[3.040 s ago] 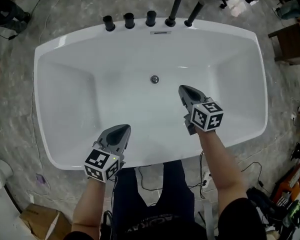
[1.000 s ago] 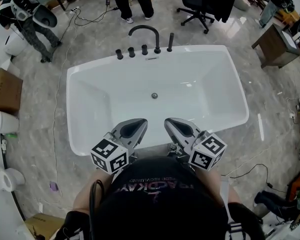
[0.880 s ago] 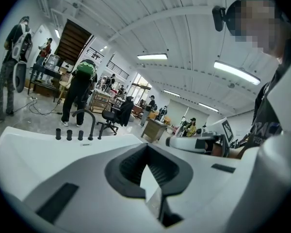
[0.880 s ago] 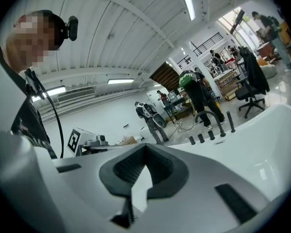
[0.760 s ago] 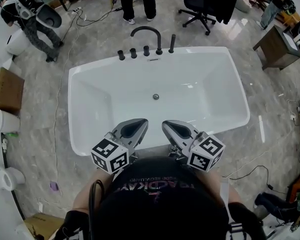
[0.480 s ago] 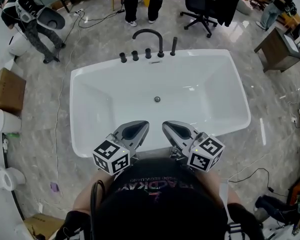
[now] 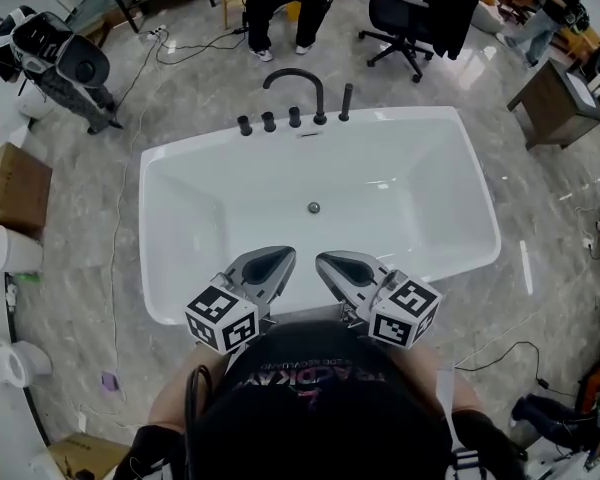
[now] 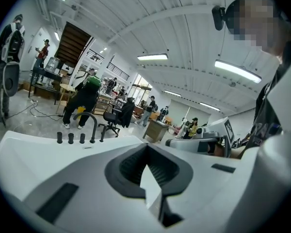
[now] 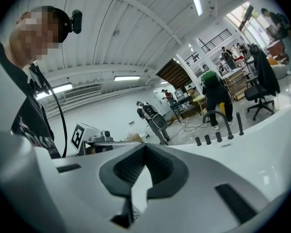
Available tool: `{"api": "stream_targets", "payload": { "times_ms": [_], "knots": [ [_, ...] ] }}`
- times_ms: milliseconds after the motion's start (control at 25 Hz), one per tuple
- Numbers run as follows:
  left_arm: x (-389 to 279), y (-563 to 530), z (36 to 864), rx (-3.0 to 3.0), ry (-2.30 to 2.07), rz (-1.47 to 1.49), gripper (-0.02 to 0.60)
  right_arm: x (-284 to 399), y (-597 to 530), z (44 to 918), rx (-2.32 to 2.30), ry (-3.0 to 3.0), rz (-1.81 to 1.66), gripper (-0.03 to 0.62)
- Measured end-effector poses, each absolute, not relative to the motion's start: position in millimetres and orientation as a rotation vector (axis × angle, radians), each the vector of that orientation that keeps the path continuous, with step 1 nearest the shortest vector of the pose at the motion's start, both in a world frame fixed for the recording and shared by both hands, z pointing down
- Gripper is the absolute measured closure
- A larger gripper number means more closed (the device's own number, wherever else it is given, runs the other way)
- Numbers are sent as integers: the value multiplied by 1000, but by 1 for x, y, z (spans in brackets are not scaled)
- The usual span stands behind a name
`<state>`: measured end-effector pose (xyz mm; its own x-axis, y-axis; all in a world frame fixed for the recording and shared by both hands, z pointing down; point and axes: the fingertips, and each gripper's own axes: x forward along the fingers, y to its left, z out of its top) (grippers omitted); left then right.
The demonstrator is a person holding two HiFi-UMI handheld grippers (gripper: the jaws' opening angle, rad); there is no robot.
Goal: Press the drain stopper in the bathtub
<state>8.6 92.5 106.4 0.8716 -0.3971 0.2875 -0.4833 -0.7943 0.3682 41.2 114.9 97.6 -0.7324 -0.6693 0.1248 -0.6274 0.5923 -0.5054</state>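
Head view: the white bathtub (image 7: 180, 183) lies crosswise below. Its drain stopper (image 7: 313, 208) sits on the tub floor at the middle, nearer the far wall where the black faucet (image 7: 298, 83) stands. The stopper shows too small to judge whether it sits up or down. The left gripper (image 7: 270, 261) and right gripper (image 7: 332, 265) hang side by side over the near rim, close to the person's chest, well apart from the stopper.

Left gripper view: the left gripper (image 8: 146, 153) has its jaws together with nothing between them. It looks across the tub toward the faucet (image 8: 89, 123). No stopper shows here.

Right gripper view: the right gripper (image 9: 144, 154) likewise has its jaws closed on nothing, and the faucet (image 9: 216, 118) stands at the far right.

My judgement: neither gripper is at the drain, so no press is under way. The pose fits a pause ahead of reaching in as well as a stand-off with the stopper already pushed. Any press would call for closed jaw tips set squarely down on the stopper's centre.
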Motion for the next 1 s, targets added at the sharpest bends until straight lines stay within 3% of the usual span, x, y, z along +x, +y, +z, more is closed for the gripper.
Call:
{"api": "stream_targets", "payload": {
  "times_ms": [1000],
  "knots": [
    [-4,82,110,2592,-678,282,575,32,104,104,-1105,2723,-848,585]
  ]
}}
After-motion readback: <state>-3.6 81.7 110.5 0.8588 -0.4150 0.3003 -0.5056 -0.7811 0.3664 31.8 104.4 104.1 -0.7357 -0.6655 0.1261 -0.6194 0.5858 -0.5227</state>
